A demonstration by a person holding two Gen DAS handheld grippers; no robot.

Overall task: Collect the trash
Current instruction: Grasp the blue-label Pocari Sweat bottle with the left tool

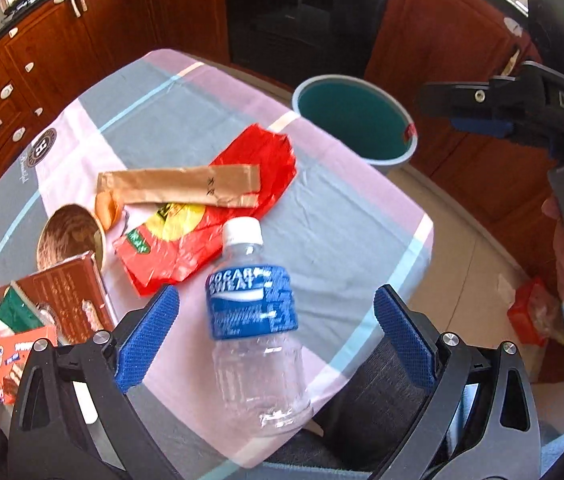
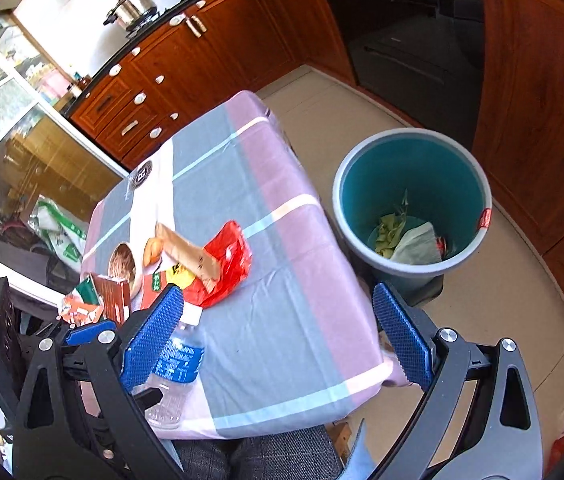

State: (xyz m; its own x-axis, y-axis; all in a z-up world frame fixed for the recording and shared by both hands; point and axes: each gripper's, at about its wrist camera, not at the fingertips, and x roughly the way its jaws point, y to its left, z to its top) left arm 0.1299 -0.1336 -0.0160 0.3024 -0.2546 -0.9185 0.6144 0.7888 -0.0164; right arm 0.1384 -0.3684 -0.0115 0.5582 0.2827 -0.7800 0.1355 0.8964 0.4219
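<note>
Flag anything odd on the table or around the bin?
The plastic bottle stands upright near the table's front edge. Behind it the torn red wrapper lies crumpled under a brown paper sleeve, beside a tipped brown cup. The bin already holds scraps.

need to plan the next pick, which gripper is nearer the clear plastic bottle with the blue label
Left. The left gripper straddles the clear plastic bottle, open; the right gripper hangs open beside it, toward the bin side.
</note>
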